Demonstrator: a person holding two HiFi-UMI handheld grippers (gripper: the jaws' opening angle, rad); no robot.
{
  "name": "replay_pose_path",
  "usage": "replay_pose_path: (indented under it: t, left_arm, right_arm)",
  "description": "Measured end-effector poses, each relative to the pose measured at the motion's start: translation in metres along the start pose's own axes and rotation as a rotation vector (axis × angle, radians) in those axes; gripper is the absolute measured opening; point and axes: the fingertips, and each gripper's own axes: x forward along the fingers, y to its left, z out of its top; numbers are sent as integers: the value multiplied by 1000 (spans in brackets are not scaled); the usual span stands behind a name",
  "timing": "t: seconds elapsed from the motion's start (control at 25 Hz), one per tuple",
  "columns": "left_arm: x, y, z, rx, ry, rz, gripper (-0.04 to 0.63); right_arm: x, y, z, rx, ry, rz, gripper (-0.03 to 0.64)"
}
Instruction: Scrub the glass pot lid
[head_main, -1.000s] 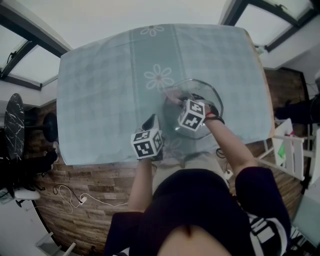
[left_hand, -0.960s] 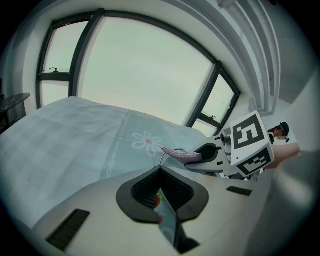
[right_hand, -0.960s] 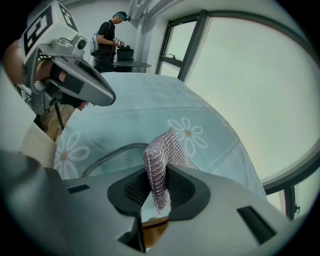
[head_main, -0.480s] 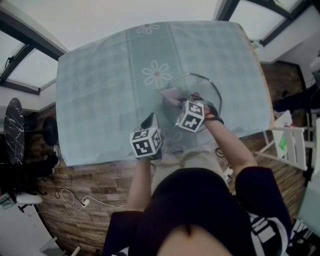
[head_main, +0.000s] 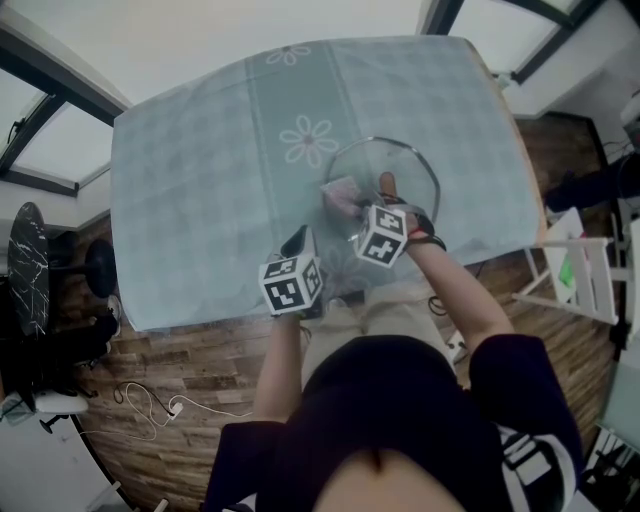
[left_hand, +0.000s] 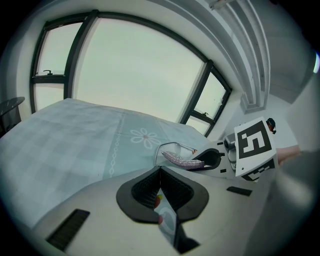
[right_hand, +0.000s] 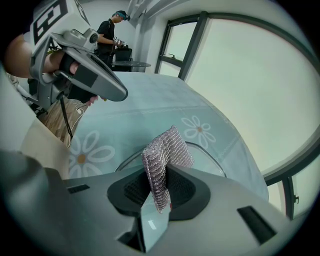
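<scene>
Scrub looks underway, not provably finished: right gripper (right_hand: 158, 197) clamps the mesh scouring pad (right_hand: 163, 157) over the glass pot lid (head_main: 400, 168) flat on the tablecloth (head_main: 200, 180), left gripper (left_hand: 162, 189) closed empty nearby.

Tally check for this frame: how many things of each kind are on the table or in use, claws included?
Glass pot lid: 1
Scrub cloth: 1
Claws: 2 (left claw shut, right claw shut on the scrub cloth)
Flowered tablecloth: 1
Total: 5
</scene>
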Motion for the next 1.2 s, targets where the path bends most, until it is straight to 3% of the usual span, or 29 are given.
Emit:
replay_pose_path:
  t: [1.2]
  left_arm:
    - [-27,-16,-36,20,7,-46,0]
  right_arm:
    - [-19,68,-34,74,37,3,80]
